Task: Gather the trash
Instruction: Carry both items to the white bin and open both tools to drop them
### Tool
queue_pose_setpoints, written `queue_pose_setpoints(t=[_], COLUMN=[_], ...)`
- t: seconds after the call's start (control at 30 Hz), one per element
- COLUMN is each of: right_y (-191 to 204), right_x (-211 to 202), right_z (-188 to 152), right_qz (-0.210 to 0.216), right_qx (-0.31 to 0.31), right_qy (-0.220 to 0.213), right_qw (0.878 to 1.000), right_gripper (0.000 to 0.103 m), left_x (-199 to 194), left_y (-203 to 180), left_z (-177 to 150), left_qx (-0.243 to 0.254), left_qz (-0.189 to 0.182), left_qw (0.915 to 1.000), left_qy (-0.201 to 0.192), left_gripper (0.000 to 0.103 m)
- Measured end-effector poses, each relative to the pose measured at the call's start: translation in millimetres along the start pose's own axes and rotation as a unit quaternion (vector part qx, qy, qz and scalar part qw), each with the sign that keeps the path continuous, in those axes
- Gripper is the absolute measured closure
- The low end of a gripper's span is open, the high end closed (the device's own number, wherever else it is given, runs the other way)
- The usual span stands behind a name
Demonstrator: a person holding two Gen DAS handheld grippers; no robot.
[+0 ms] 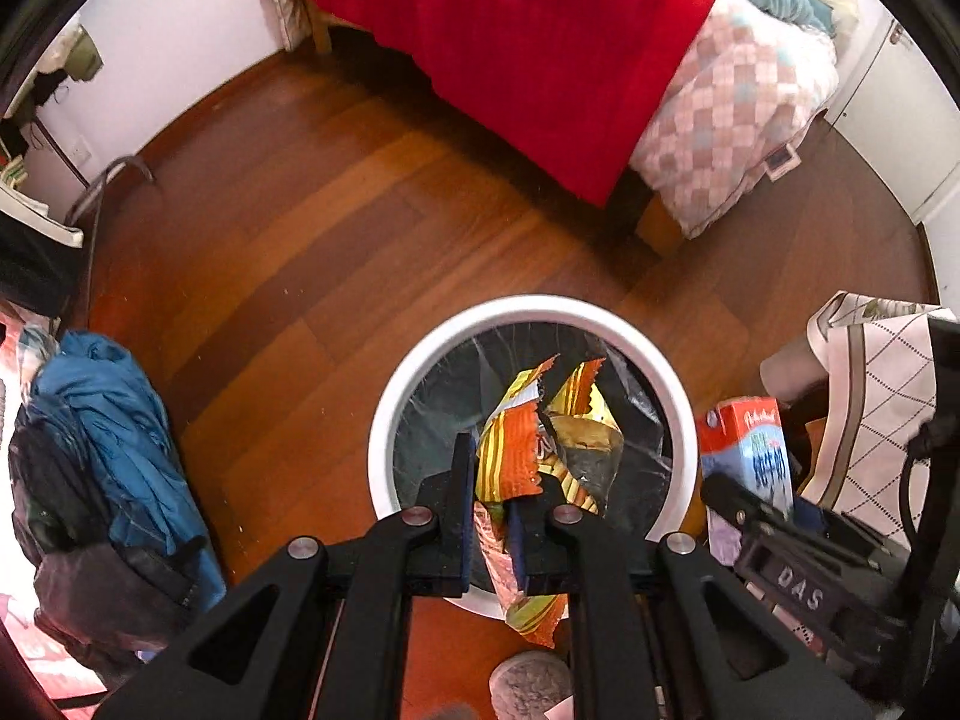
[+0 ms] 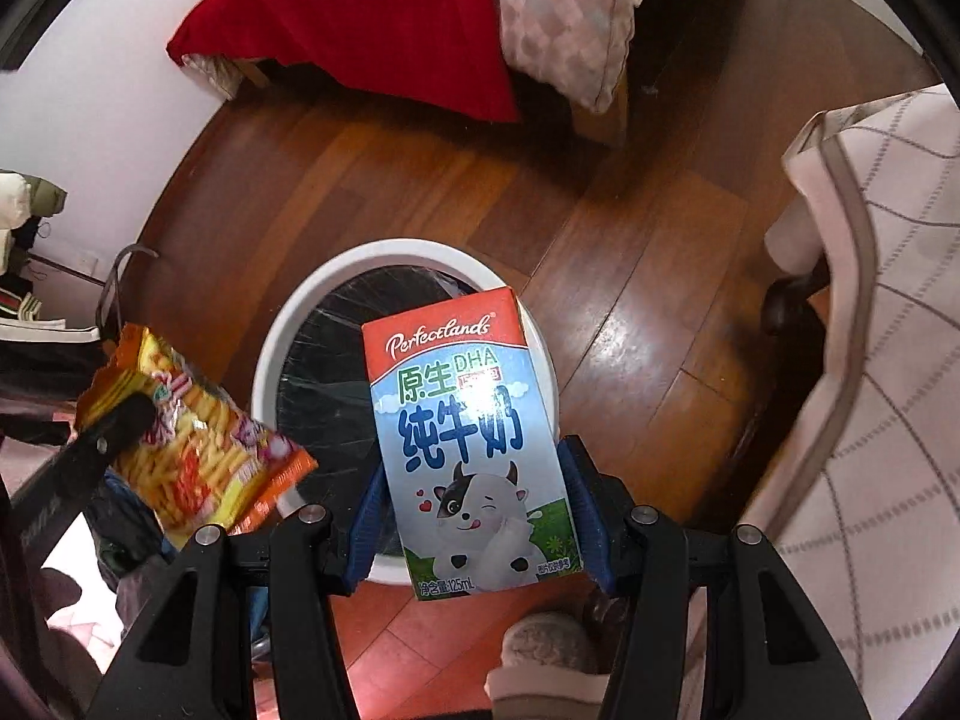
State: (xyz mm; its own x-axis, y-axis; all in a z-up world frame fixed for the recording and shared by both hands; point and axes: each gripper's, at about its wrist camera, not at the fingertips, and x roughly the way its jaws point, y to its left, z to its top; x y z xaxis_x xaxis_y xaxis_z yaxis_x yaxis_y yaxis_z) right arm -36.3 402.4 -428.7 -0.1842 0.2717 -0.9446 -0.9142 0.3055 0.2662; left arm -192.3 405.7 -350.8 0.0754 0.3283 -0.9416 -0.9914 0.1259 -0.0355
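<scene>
My left gripper (image 1: 495, 480) is shut on an orange and yellow snack wrapper (image 1: 543, 420) and holds it over the white trash bin (image 1: 534, 307), which has a black liner. My right gripper (image 2: 474, 498) is shut on a blue and red milk carton (image 2: 468, 438) and holds it above the same bin (image 2: 282, 324). The wrapper (image 2: 198, 444) shows at the left of the right wrist view. The carton (image 1: 747, 444) shows to the right of the bin in the left wrist view.
A bed with a red blanket (image 1: 540, 60) and a checked quilt (image 1: 738, 114) stands beyond the bin on the wooden floor (image 1: 300, 252). Blue clothing (image 1: 120, 438) lies at the left. A patterned cloth (image 2: 888, 330) hangs at the right. A slipper (image 2: 540, 660) is below.
</scene>
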Motion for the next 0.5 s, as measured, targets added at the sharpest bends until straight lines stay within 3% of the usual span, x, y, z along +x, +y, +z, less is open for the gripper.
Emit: queue_pose_setpoints(t=[0.07, 0.13, 0.17, 0.2, 0.27, 0.4, 0.47, 0.5], right_y=[3.7, 2.1, 1.5, -0.1, -5.6, -9.0, -10.7, -11.6], right_x=[10.9, 18.8, 22.7, 24.7, 28.7, 34.3, 32.4, 31.8], right_z=[5.3, 11.1, 12.4, 15.0, 20.8, 22.3, 20.9, 21.8], right_qz=[0.002, 0.006, 0.011, 0.013, 0.019, 0.025, 0.028, 0.025], right_qx=[-0.004, -0.008, -0.011, -0.012, -0.013, -0.01, -0.009, -0.01], right_qy=[0.005, 0.01, 0.015, 0.016, 0.019, 0.03, 0.029, 0.027], right_qw=[1.0, 1.0, 1.0, 1.0, 1.0, 0.999, 0.999, 0.999], right_gripper=[0.047, 0.046, 0.046, 0.046, 0.045, 0.04, 0.022, 0.021], left_x=[6.4, 11.8, 13.5, 14.8, 14.4, 13.6, 8.7, 5.7], left_y=[2.8, 6.0, 8.7, 10.8, 18.0, 29.4, 35.2, 37.4], left_z=[1.1, 1.5, 1.4, 1.6, 1.1, -1.3, -3.6, -4.7], left_qx=[-0.006, -0.013, -0.018, -0.024, -0.036, -0.049, -0.05, -0.05], left_qz=[-0.006, -0.007, -0.009, -0.01, -0.013, -0.001, 0.007, 0.012], left_qw=[0.9999, 0.9997, 0.9996, 0.9994, 0.999, 0.9982, 0.9983, 0.9983], left_qy=[0.008, 0.019, 0.022, 0.023, 0.024, 0.032, 0.028, 0.026], left_gripper=[0.094, 0.086, 0.068, 0.037, 0.016, 0.013, 0.003, 0.003])
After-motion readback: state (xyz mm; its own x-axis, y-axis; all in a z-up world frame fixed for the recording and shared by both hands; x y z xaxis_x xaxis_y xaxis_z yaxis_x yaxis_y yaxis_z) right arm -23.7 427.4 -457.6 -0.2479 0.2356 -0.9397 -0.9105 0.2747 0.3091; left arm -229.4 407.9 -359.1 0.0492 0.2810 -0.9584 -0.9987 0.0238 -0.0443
